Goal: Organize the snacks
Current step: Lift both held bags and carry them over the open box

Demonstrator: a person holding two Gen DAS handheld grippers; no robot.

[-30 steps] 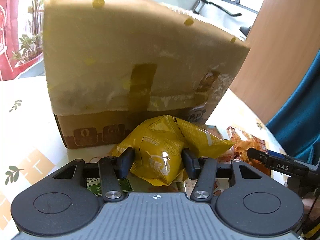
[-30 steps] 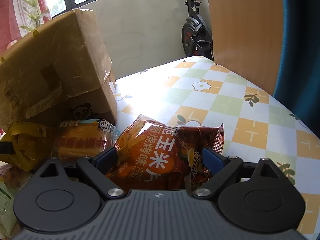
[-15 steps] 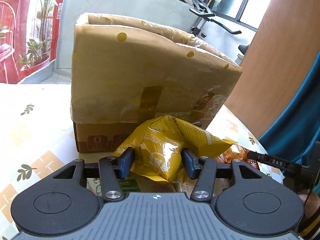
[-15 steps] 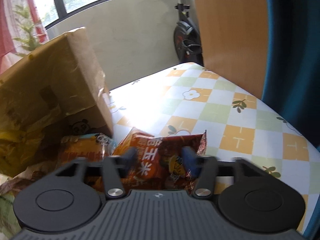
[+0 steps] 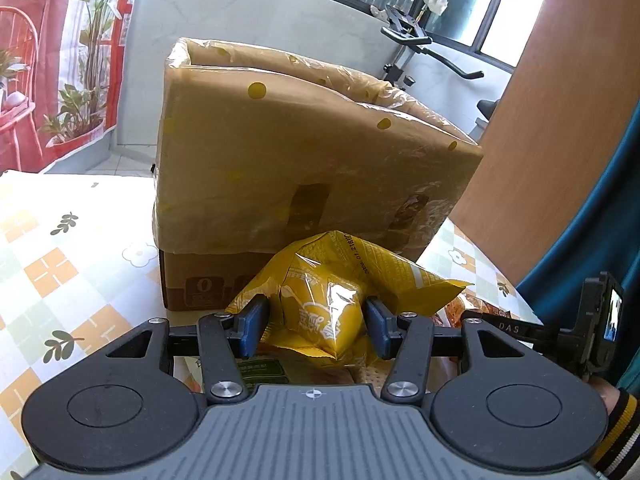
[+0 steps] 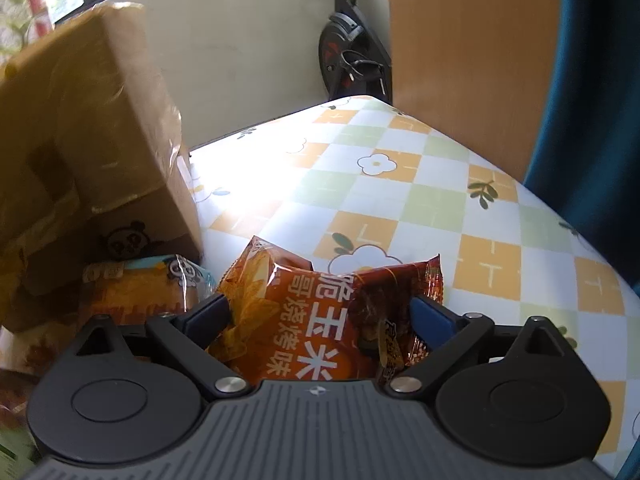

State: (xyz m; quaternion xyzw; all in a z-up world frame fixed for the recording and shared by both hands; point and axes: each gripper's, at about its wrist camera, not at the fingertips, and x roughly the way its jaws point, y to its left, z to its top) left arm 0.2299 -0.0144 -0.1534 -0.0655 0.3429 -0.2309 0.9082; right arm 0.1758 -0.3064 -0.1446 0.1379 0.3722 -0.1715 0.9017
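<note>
My left gripper (image 5: 316, 326) is shut on a yellow snack bag (image 5: 336, 296) and holds it up in front of the cardboard box (image 5: 280, 160), which is lined with clear dotted plastic and open at the top. My right gripper (image 6: 320, 316) is shut on an orange corn-chip bag (image 6: 316, 320) with white Chinese print, just above the table. The box (image 6: 88, 132) stands to its left in the right wrist view. The right gripper's body (image 5: 596, 320) shows at the right edge of the left wrist view.
The table (image 6: 400, 184) has a checked cloth with flowers and leaves. More snack packs lie by the box, one with a panda label (image 6: 140, 292). A wooden panel (image 6: 472, 52), a blue curtain (image 6: 600, 80) and an exercise bike (image 6: 352, 60) stand behind.
My left gripper has lifted the yellow bag and drawn back, so the box's open top shows. My right gripper has closed on the orange bag and raised it slightly.
</note>
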